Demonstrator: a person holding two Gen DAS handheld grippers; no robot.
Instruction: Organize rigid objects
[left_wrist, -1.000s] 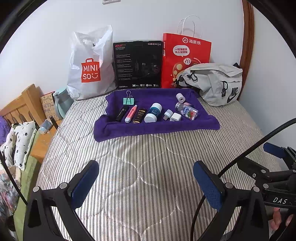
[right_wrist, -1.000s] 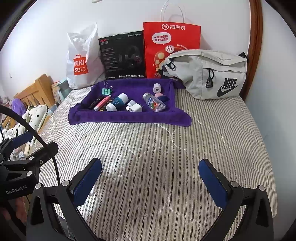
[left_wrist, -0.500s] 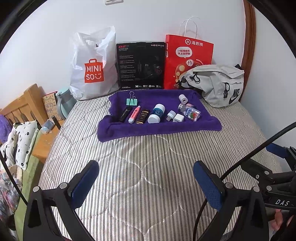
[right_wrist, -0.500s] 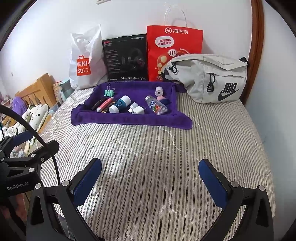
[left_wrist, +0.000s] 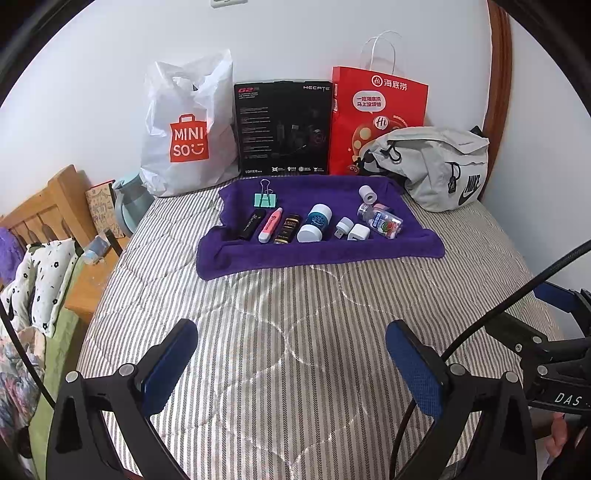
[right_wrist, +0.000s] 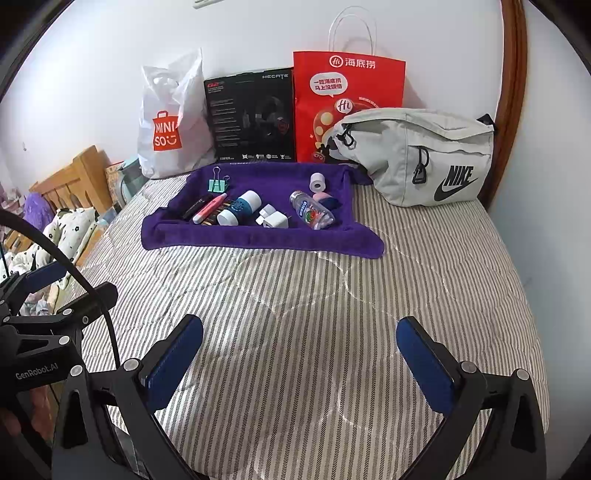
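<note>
— Where are the things to sort?

— On the purple towel (left_wrist: 317, 254) at the bed's far end, straight ahead of both tools and well apart. The pink marker (left_wrist: 270, 225) lies pointing away.

— And the tongs?

— Left gripper (left_wrist: 291, 363) and right gripper (right_wrist: 299, 360) both gape wide, holding nothing. Neither looks nearer.

A plush purple towel (left_wrist: 321, 254) lies on striped quilted bedcover (left_wrist: 295, 332) (slightly sheeny), behind it a crinkly plastic bag (left_wrist: 184, 129).
</note>
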